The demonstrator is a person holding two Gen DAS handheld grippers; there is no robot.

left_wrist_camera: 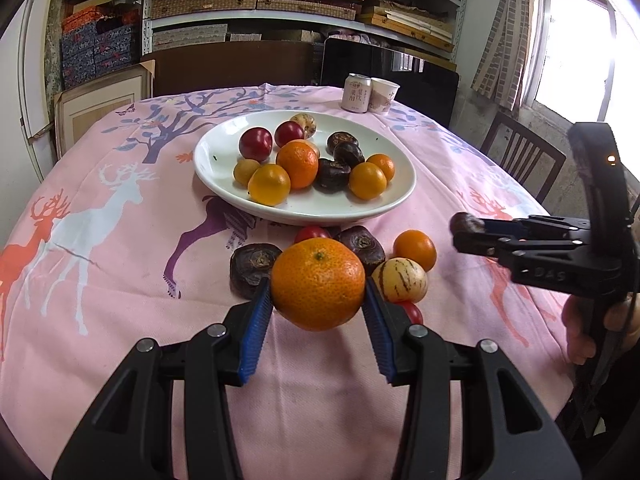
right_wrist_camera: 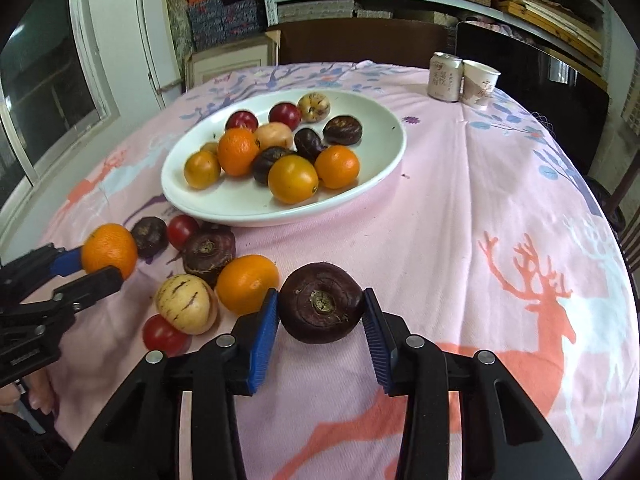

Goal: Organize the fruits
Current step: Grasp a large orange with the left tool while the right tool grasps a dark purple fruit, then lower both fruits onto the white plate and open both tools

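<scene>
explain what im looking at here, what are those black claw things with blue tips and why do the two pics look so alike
These are not robot arms. A person holds a black two-finger gripper in each hand, and each gripper carries a wide-angle camera looking along its fingers. So both pictures show the same table, one from each gripper.

In the left view, the left gripper is clamped on a mandarin. In the right view, the right gripper has a dark water chestnut between its blue pads.

On the pink tablecloth sits a white plate already holding mixed fruit, with more loose fruit in front of it. A can and a paper cup stand at the far edge.
</scene>
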